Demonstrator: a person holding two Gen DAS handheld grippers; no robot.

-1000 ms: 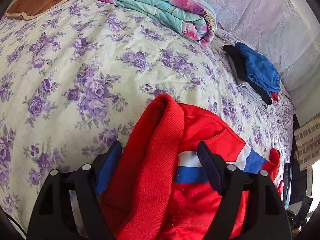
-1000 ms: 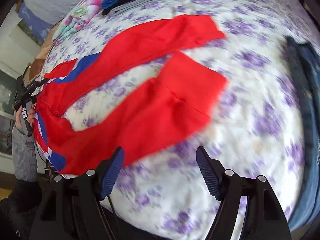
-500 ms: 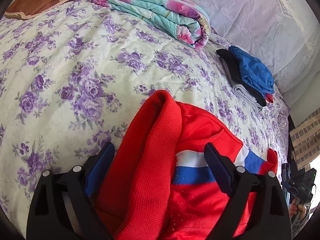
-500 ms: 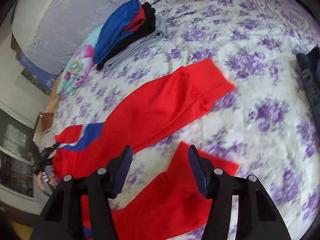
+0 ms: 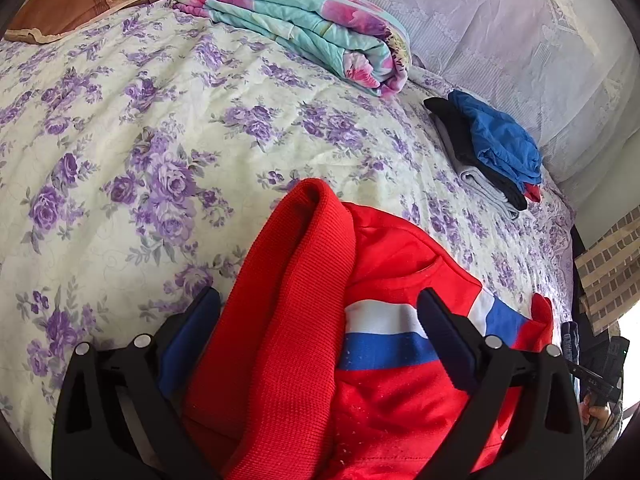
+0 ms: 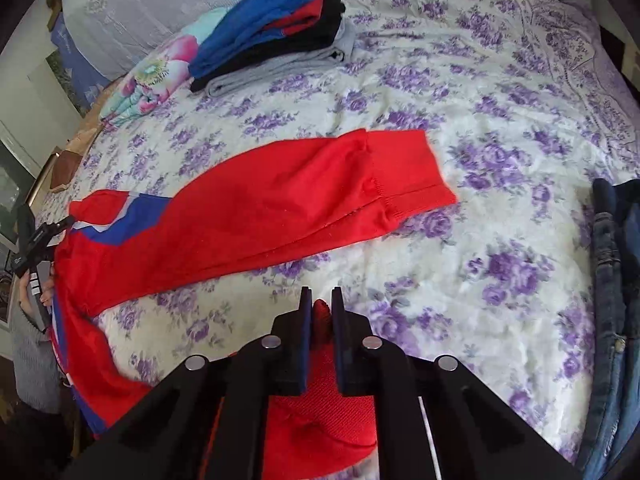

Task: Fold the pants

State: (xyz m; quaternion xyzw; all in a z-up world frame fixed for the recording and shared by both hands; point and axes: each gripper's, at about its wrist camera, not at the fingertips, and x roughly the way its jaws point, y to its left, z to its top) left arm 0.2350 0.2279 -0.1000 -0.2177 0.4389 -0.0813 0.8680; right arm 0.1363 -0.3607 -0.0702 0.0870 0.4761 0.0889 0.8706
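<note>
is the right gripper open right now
No, the right gripper has its jaws shut on a fold of the red pants.

both views low over the bed (image 5: pixel 168 128), sharing pants (image 6: pixel 280 200).

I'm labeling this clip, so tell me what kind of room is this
Most likely a bedroom at home. The work surface is a bed with a floral bedspread, a folded quilt near its head, and a stack of folded clothes beside the red pants.

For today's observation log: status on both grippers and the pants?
Right gripper shut on red pants cuff. Left gripper open around waistband. Other leg flat on bed. Nothing blocking.
</note>
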